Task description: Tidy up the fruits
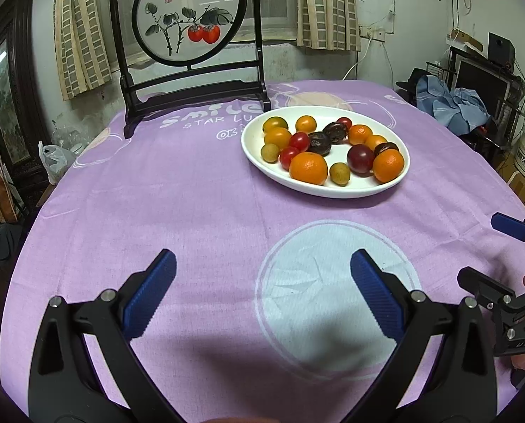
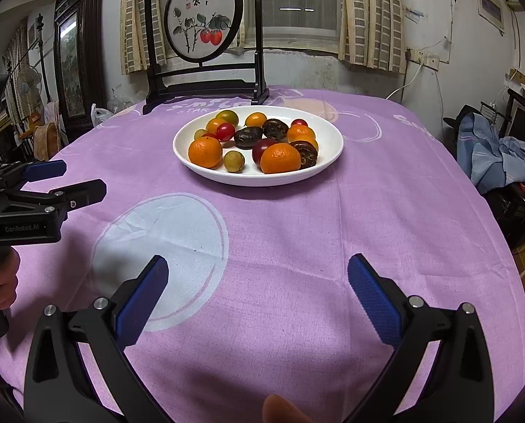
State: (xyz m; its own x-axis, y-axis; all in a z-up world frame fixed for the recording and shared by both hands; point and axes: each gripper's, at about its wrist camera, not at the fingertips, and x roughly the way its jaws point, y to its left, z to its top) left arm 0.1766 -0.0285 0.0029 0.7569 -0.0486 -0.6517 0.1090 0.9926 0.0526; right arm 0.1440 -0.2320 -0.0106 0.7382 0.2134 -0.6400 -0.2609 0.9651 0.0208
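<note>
A: Fruits, where are they?
B: Nearest, left gripper (image 1: pixel 262 282) and right gripper (image 2: pixel 257 282) hover above the purple cloth (image 1: pixel 192 194), jaws apart, holding nothing. Beyond, all fruit (image 2: pixel 206 152) lies mixed in the white plate (image 2: pixel 333 141), likely awaiting sorting or already gathered.

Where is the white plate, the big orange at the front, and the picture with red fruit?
white plate (image 1: pixel 333 190): left wrist view, front rim.
big orange (image 1: pixel 308 168): left wrist view, its middle.
picture (image 1: pixel 188 14): left wrist view, round panel's centre.

Left gripper (image 1: pixel 262 275) spread wide, empty, fruit plate (image 1: pixel 333 190) beyond
</note>
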